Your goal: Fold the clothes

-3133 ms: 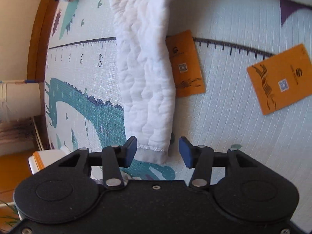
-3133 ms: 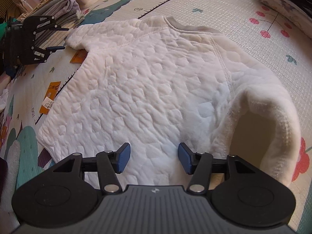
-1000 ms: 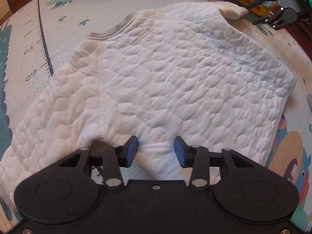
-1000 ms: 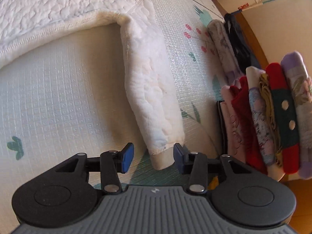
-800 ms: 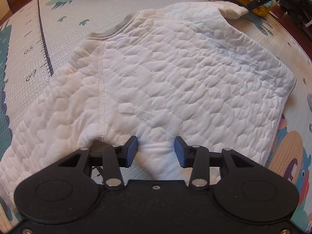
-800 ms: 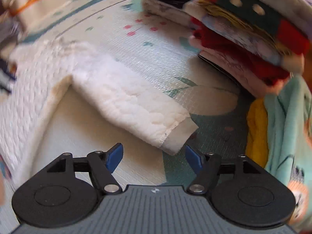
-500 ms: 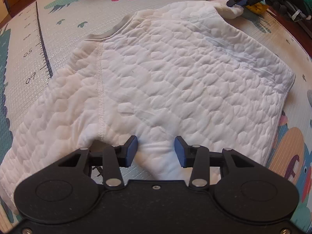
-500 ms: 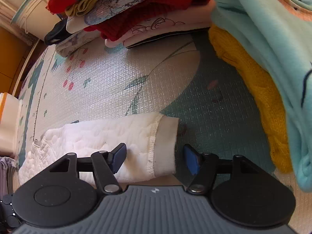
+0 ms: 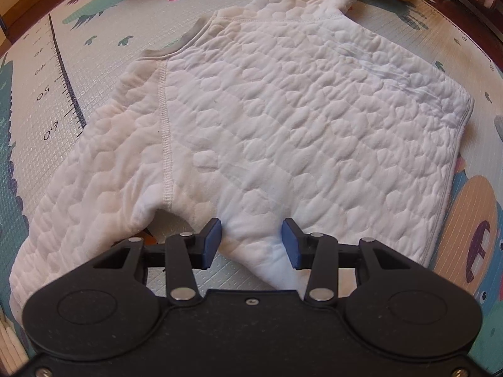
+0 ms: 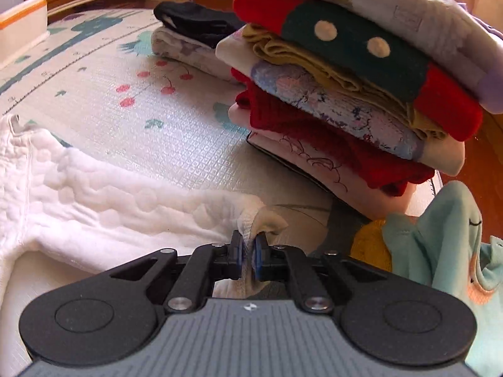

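With my right claw [image 10: 248, 251] pinching the cuff of the white sweater [image 9: 283, 119] spread flat on the mat [image 9: 94, 28] and my left claw [image 9: 250, 245] spread at its side edge, probably just touching, I should carry the sleeve across low and flat.

The left gripper [image 9: 251, 242] sits low and level, its blue-padded jaws spread wide apart. The right gripper [image 10: 248, 249] sits low, its jaws pressed together, pinching a sleeve cuff [image 10: 265, 220].
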`<act>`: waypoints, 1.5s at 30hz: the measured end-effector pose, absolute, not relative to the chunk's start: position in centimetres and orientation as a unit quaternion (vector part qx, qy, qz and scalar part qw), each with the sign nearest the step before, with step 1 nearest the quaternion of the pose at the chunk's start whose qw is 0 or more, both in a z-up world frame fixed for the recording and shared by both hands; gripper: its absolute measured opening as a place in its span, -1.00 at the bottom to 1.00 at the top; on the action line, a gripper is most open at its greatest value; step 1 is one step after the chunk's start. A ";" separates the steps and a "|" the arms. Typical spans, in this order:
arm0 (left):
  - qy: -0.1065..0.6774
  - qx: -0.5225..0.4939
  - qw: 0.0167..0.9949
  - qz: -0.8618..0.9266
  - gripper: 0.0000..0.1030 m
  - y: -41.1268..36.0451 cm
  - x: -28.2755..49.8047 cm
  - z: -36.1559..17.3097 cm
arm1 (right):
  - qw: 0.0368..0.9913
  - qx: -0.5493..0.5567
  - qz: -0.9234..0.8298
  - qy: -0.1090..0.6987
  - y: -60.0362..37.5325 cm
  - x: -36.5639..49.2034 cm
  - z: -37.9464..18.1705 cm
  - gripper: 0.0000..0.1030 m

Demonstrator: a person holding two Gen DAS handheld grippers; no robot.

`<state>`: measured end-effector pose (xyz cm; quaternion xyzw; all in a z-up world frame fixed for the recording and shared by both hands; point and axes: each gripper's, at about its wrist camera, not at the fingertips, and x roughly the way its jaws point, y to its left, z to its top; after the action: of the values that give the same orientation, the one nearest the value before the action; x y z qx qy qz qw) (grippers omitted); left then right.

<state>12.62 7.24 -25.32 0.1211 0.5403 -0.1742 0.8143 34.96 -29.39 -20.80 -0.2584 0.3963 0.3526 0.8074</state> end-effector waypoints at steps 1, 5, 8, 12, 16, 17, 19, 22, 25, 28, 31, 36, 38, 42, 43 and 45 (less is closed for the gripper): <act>0.540 0.121 0.815 -0.174 -0.20 7.3 12.6 -25.3 | 0.803 -0.270 0.347 0.402 -29.2 34.9 -21.4 -0.79; 0.541 0.118 0.815 -0.172 -0.18 7.0 12.8 -25.3 | 0.811 -0.274 0.327 0.399 -29.3 35.1 -21.2 -0.33; 0.541 0.115 0.815 -0.172 -0.17 6.9 12.9 -25.4 | 0.830 -0.277 0.314 0.369 -29.6 33.7 -19.6 -0.18; 0.542 0.112 0.815 -0.172 -0.17 6.8 13.0 -25.4 | 0.812 -0.283 0.403 0.312 -28.5 27.9 -17.6 -0.23; 0.543 0.111 0.814 -0.171 -0.16 6.8 13.0 -25.3 | 0.738 -0.275 0.535 0.305 -25.0 22.3 -17.0 -0.61; 0.543 0.111 0.815 -0.171 -0.16 6.8 12.9 -25.3 | 0.723 -0.266 0.557 0.311 -24.1 21.4 -17.1 -0.68; 0.542 0.111 0.815 -0.170 -0.16 6.8 12.9 -25.3 | 0.705 -0.250 0.576 0.329 -23.4 20.8 -17.7 -0.68; 0.542 0.110 0.815 -0.172 -0.16 6.9 13.1 -25.1 | 0.695 -0.228 0.575 0.367 -23.5 21.4 -19.2 -0.70; 0.540 0.109 0.816 -0.173 -0.16 7.0 13.1 -25.1 | 0.683 -0.205 0.572 0.404 -23.7 21.9 -20.6 -0.76; 0.543 0.105 0.816 -0.171 -0.15 6.9 13.4 -24.7 | 0.677 -0.190 0.567 0.428 -24.1 22.5 -21.4 -0.77; 0.538 0.098 0.819 -0.172 -0.15 6.7 13.2 -23.8 | 0.673 -0.200 0.585 0.406 -25.4 21.0 -20.2 -0.64; 0.520 0.068 0.822 -0.222 -0.15 5.4 11.2 -22.6 | 0.643 -0.212 0.634 0.373 -27.6 18.0 -18.2 -0.64; 0.538 0.077 0.804 -0.240 -0.15 4.1 10.1 -23.8 | 0.628 -0.219 0.638 0.387 -27.9 17.2 -18.9 -0.64; 0.526 0.161 0.796 -0.253 -0.03 2.2 8.1 -25.2 | 0.621 -0.226 0.636 0.399 -29.0 16.8 -21.5 -0.73; 0.531 0.156 0.794 -0.251 -0.03 2.2 8.3 -25.1 | 0.620 -0.223 0.637 0.400 -28.9 17.0 -21.6 -0.74; 0.539 0.133 0.794 -0.246 -0.03 2.7 8.8 -24.8 | 0.620 -0.226 0.630 0.410 -28.4 17.1 -21.3 -0.73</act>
<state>8.78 2.71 -24.82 0.1329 0.5394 -0.2460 0.7943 17.07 -28.39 -21.31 -0.2261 0.4099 0.6297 0.6199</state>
